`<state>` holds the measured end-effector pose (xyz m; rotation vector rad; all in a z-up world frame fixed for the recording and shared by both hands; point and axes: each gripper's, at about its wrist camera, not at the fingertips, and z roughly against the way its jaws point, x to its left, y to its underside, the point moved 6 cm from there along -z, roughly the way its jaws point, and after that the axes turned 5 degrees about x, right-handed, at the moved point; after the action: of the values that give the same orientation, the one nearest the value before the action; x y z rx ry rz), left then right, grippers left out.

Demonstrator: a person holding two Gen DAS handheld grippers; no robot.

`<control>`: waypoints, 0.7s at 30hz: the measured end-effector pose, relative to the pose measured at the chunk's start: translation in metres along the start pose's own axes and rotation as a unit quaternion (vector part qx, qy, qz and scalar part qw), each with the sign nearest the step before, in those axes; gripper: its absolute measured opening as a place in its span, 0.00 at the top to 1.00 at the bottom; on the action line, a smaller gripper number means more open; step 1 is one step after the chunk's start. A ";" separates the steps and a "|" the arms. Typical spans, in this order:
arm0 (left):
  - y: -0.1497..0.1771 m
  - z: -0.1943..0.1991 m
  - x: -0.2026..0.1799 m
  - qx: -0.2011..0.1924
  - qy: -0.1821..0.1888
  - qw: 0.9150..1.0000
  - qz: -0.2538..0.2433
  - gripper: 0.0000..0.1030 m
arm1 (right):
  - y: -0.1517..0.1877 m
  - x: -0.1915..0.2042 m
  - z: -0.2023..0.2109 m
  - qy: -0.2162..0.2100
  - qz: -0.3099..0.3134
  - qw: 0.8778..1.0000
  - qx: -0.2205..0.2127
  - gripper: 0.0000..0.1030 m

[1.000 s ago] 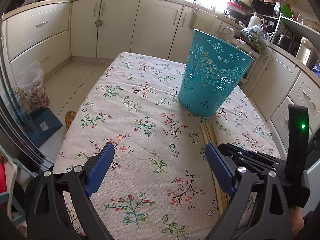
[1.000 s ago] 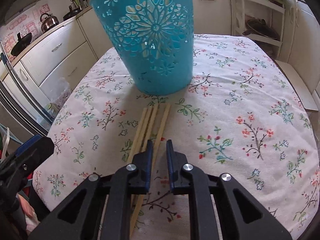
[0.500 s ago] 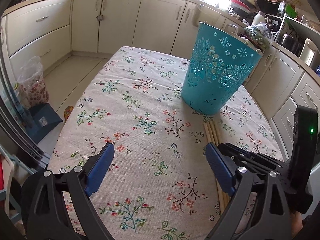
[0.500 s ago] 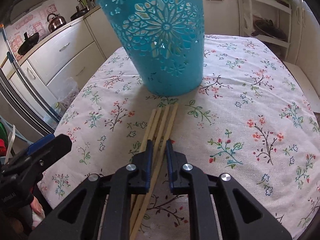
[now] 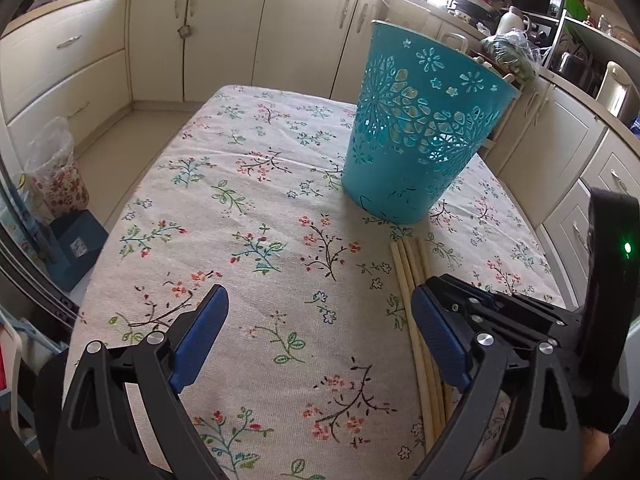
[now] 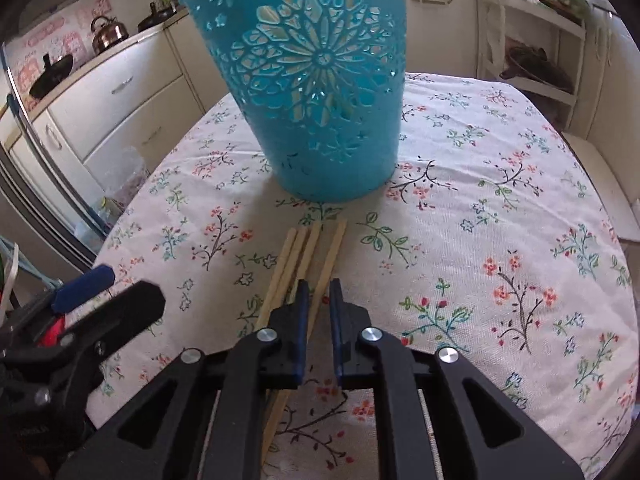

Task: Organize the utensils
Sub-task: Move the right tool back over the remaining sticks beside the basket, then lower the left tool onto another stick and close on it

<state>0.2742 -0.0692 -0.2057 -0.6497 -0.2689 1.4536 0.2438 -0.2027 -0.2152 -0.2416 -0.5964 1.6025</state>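
Several wooden chopsticks (image 6: 308, 252) lie side by side on the floral tablecloth, their far ends just short of a teal cut-out basket (image 6: 316, 80) that stands upright. My right gripper (image 6: 319, 292) hangs right over the chopsticks, its jaws narrowed to a small gap with nothing clearly pinched. In the left wrist view the chopsticks (image 5: 412, 288) and basket (image 5: 424, 140) sit to the right. My left gripper (image 5: 316, 320) is wide open and empty above the cloth, left of the chopsticks.
The table (image 5: 256, 184) is covered by a floral cloth. Kitchen cabinets (image 5: 224, 32) run along the back and both sides. A bag and a blue box (image 5: 76, 236) sit on the floor at left. My left gripper also shows in the right wrist view (image 6: 84, 280).
The right gripper has moved forward along the chopsticks toward the basket and lowered. The left gripper has shifted slightly closer to the basket and stays open.
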 end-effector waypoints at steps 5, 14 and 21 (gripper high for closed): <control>-0.007 -0.014 -0.016 0.014 -0.003 1.000 -0.025 0.14 | 0.010 -0.016 0.009 0.010 0.022 1.000 0.006 0.93; -0.005 -0.052 -0.033 0.058 -0.059 0.994 -0.067 0.14 | 0.018 -0.042 0.018 -0.042 -0.028 0.999 -0.008 0.93; -0.005 -0.056 -0.035 0.065 -0.084 0.991 -0.081 0.14 | 0.020 -0.045 0.020 -0.064 -0.041 0.997 -0.017 0.93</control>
<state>0.3038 -0.1171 -0.2402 -0.3912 -0.3471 1.3575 0.2226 -0.2516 -0.2178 -0.1380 -0.7232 1.5370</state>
